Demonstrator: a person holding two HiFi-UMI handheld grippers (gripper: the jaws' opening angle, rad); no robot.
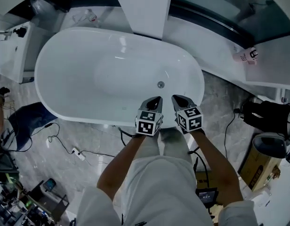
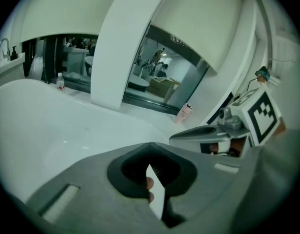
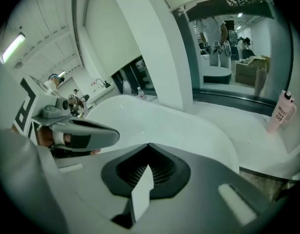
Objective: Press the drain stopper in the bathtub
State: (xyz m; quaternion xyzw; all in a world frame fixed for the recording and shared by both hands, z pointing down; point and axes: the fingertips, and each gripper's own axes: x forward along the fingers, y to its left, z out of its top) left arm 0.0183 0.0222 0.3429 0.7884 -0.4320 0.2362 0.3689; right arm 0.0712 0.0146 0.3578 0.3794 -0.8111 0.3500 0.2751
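Note:
The white oval bathtub (image 1: 55, 102) fills the middle of the head view. Its small round metal drain stopper (image 1: 160, 84) sits on the tub floor toward the right end. My left gripper (image 1: 156, 100) and right gripper (image 1: 176, 98) hang side by side over the tub's near rim, a little short of the stopper. Both are shut with nothing between the jaws. In the left gripper view the shut left gripper (image 2: 150, 144) points across the tub, with the right gripper (image 2: 208, 133) beside it. In the right gripper view the right gripper (image 3: 149, 145) is shut too; the stopper is hidden in both gripper views.
A white pillar (image 1: 142, 8) rises behind the tub. A pink bottle (image 1: 244, 56) stands on the ledge at the back right. Cables and a power strip (image 1: 79, 154) lie on the marble floor at the left, a blue bag (image 1: 27, 124) beside them, a cardboard box (image 1: 260, 164) at the right.

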